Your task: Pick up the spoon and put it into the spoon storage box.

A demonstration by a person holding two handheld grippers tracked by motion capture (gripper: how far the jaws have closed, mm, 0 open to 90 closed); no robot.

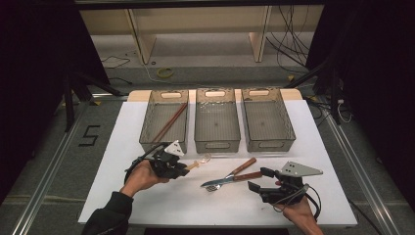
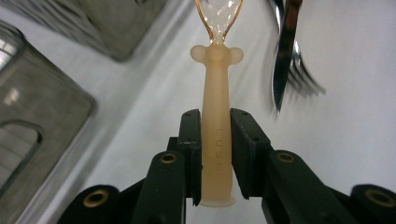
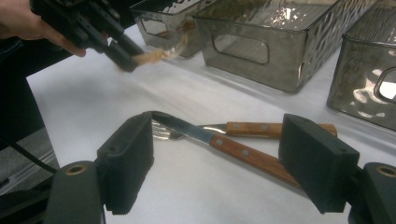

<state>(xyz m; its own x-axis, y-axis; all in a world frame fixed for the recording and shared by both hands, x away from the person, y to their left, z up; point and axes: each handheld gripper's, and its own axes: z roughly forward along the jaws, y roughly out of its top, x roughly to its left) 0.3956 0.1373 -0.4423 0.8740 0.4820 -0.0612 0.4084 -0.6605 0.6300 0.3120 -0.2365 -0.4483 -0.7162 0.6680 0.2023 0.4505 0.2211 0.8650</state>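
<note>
Nearest the lens in the left gripper view, the left gripper (image 2: 215,140) had its two black jaws pressed against the sides of the peach handle of a small spoon (image 2: 216,107), whose clear bowl pointed away from the camera. From the high view, that spoon (image 1: 197,163) was held over the white tabletop (image 1: 161,205), just in front of the gap between the left bin (image 1: 164,120) and the middle bin (image 1: 217,120), its bowl toward the right. Whether it touched the table could not be told.

To its right lay a wood-handled knife (image 1: 234,178) and a wood-handled fork (image 1: 235,172), crossing each other on the tabletop, tips toward the left.

The right gripper (image 1: 259,179) sat low just beside their handles, jaws spread wide and holding nothing; in the right gripper view the knife (image 3: 224,144) and fork (image 3: 252,128) lay beyond and between its open jaws.

A pair of brown chopsticks (image 1: 170,122) lay slantwise inside the left bin. The right bin (image 1: 266,120) stood alongside the middle one.
</note>
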